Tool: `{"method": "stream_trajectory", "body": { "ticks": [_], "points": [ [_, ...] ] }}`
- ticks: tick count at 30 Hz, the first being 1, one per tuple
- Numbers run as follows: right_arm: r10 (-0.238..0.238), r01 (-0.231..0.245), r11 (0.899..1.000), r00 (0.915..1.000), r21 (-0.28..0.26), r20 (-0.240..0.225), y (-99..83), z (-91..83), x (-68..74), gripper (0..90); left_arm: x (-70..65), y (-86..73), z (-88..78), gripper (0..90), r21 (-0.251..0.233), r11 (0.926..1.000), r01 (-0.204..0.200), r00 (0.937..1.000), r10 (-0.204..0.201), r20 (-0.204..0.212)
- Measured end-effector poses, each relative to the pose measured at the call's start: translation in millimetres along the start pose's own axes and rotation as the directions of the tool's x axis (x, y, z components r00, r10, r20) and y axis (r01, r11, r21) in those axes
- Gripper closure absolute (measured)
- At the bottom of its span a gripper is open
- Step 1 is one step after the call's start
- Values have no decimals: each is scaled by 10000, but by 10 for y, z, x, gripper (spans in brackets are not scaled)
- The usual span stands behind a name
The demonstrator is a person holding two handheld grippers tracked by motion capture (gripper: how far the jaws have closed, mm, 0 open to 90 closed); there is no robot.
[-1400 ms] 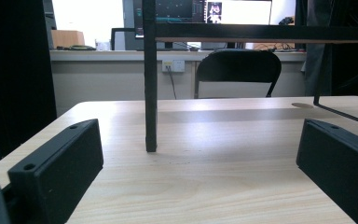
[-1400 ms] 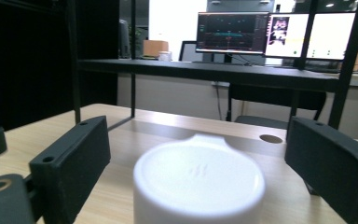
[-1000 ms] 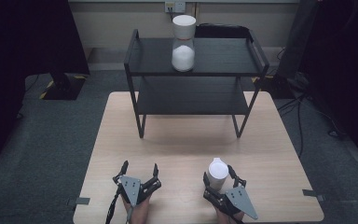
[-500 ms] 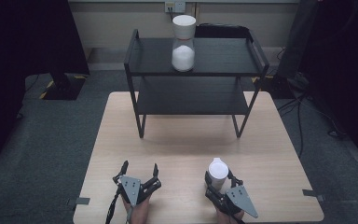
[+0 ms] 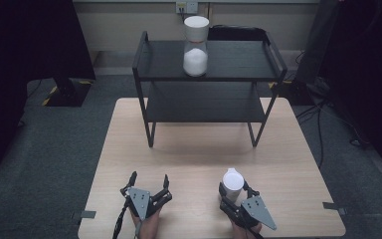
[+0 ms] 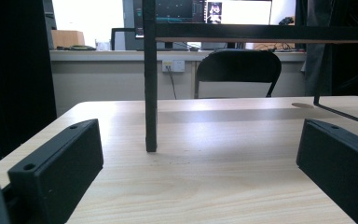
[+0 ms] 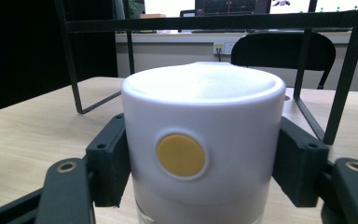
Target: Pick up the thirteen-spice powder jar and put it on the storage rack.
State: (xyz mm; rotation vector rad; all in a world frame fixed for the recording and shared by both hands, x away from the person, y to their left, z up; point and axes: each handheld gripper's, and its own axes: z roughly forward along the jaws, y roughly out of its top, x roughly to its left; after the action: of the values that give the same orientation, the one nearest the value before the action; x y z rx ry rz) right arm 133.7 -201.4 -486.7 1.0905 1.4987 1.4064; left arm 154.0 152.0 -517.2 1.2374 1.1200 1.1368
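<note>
A white jar (image 5: pixel 231 183) with a white lid stands on the wooden table (image 5: pixel 199 159) near its front right. My right gripper (image 5: pixel 234 191) is shut on that jar; in the right gripper view the jar (image 7: pixel 203 144) shows a yellow round button and both jaws press its sides. My left gripper (image 5: pixel 148 183) rests at the front left of the table, open, with nothing between its fingers (image 6: pixel 58 170). A second jar (image 5: pixel 196 46), white-lidded and holding white powder, stands on the top shelf of the black rack (image 5: pixel 206 87).
The black two-level rack stands at the table's far half, its front legs (image 6: pixel 150 88) on the tabletop. A black chair (image 6: pixel 237 70) and a wall sit behind the table. Bare tabletop lies between the rack and my grippers.
</note>
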Motion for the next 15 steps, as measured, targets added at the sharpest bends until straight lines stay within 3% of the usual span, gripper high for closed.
{"method": "stream_trajectory", "body": {
  "ticks": [15],
  "points": [
    [-35,40,9997,9997,222,-234,87,-13,-53,298,0,0,0,0,0,10000,0,10000,0,-1]
  ]
}}
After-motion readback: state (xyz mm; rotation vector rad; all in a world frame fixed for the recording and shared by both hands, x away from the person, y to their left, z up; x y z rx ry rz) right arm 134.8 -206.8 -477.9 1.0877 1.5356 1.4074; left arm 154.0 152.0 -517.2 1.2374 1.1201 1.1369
